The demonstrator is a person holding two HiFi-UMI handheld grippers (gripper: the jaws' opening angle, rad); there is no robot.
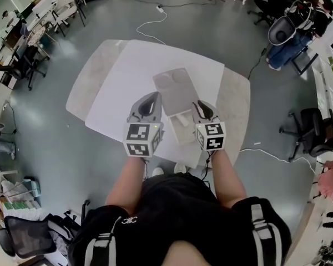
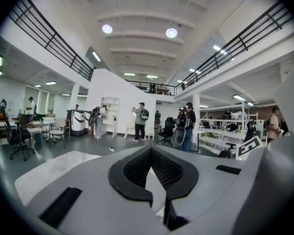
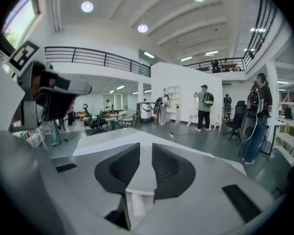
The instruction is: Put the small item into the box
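An open pale cardboard box (image 1: 184,129) lies on the white table (image 1: 122,87) in the head view, right in front of the person. A flat grey panel (image 1: 175,88) with two round dents adjoins its far side. My left gripper (image 1: 154,97) hovers just left of the box with its tips touching (image 2: 151,150) and nothing between them. My right gripper (image 1: 200,105) hangs over the box's right edge; its jaws (image 3: 146,148) stand a narrow gap apart with only table showing between. No small item can be made out.
Marble-patterned table sections (image 1: 89,79) flank the white top. Office chairs (image 1: 313,132) and a white cable (image 1: 266,151) sit on the floor around it. Several people (image 3: 204,106) stand far off across the hall.
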